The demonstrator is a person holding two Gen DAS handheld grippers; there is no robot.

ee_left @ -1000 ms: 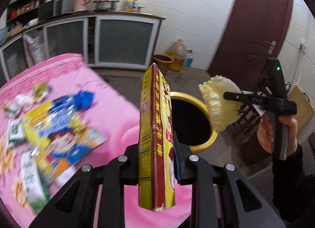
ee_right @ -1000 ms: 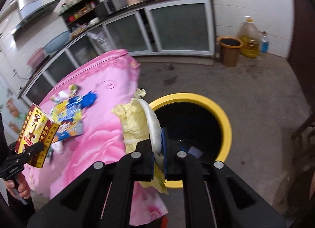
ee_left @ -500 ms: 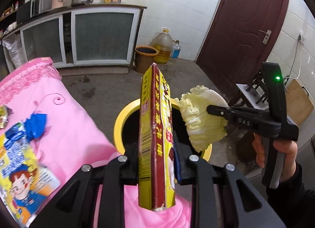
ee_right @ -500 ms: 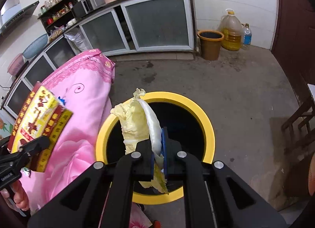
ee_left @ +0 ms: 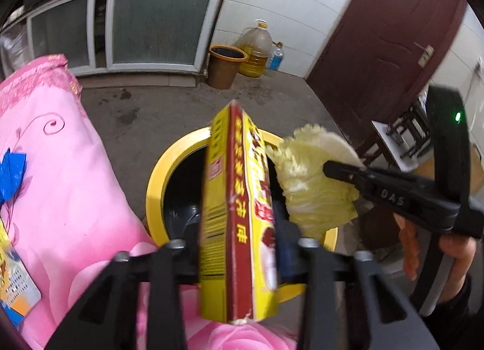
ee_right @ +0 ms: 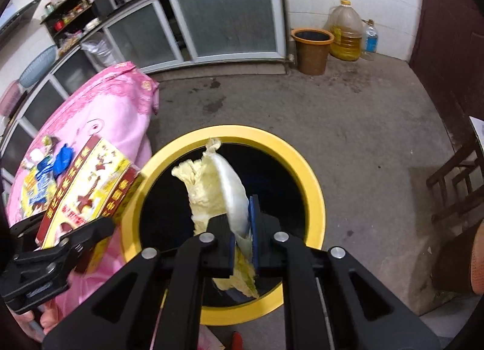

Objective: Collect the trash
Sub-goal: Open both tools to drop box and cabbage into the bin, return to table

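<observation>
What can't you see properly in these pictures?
- Inside of the yellow-rimmed black trash bin: both views, too dark; the pale cabbage leaf and yellow-and-red cardboard box cover parts.
- Box's lower end: left wrist view, blurred.
- Wrappers on the pink tablecloth: left wrist view, cut by the edge.

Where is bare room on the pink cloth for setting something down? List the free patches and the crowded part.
Free: the pink flowered tablecloth is bare along its edge nearest the yellow-rimmed black bin, and at its far corner toward the glass-fronted cabinets. Crowded: the side away from the bin, where the blue and yellow snack wrappers lie.
</observation>
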